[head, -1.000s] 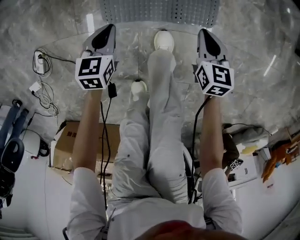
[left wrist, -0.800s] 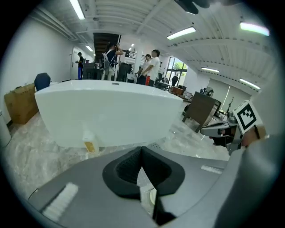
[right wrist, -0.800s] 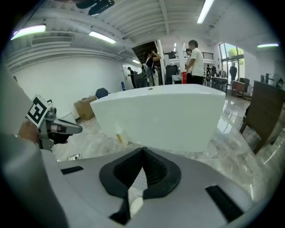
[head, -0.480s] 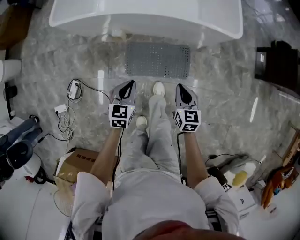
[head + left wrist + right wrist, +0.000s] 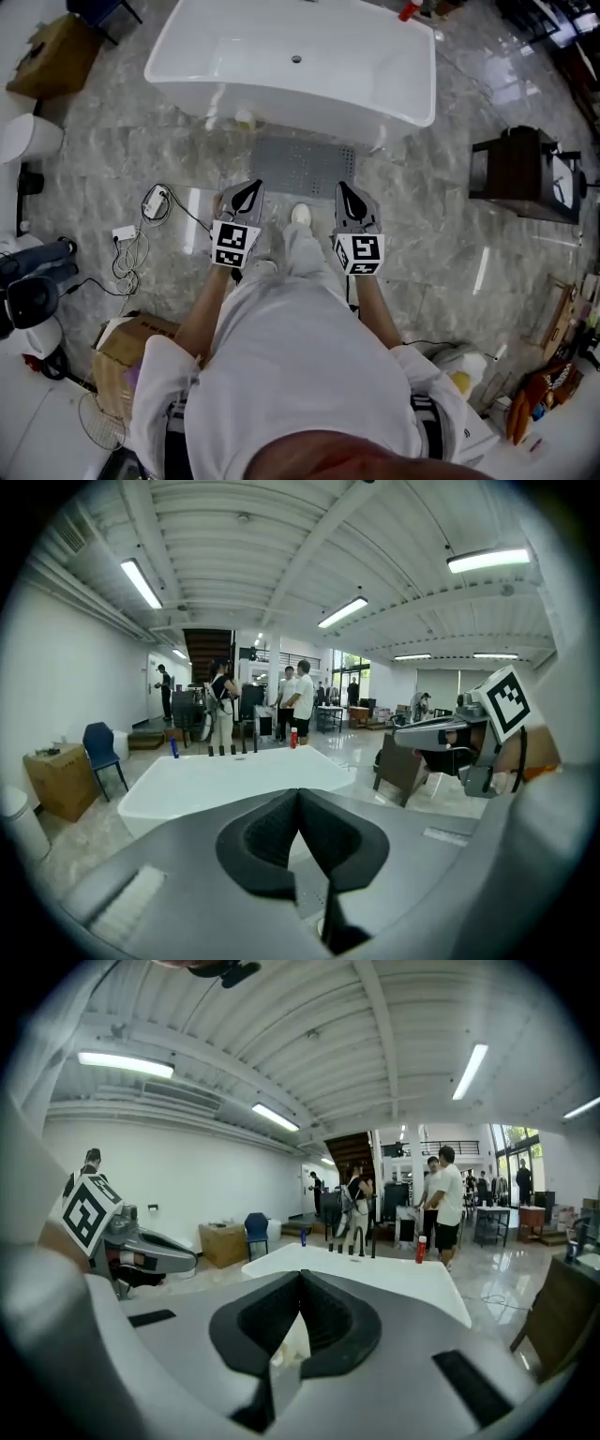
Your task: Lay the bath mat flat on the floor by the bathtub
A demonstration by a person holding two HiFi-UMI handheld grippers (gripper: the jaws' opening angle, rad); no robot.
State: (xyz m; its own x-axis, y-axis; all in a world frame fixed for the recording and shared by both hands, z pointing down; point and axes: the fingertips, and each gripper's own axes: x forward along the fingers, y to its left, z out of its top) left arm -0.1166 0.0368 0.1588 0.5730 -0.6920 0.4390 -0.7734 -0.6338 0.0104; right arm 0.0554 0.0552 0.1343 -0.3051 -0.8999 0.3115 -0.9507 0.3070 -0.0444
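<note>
marble floor (image 5: 441, 187), bath mat (image 5: 302, 167) lengthwise along bathtub (image 5: 281, 56)

Stock count, floor around the bathtub (image 5: 291, 66)
Bathtub, one. Bath mat (image 5: 302, 167), one, just beside the bathtub's near side. Grippers, two: left gripper (image 5: 249, 190) and right gripper (image 5: 345, 192), near the mat's near edge. Cardboard boxes, two: far box (image 5: 52, 42) off the bathtub's far left corner, near box (image 5: 127, 352) well back to its left. Red bottle (image 5: 409, 11), one, at its far right corner. Dark cabinet (image 5: 520, 173), one, off its right end.

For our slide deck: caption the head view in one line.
Person holds the left gripper and right gripper, both shut, near a bath mat lying flat beside the bathtub.
</note>
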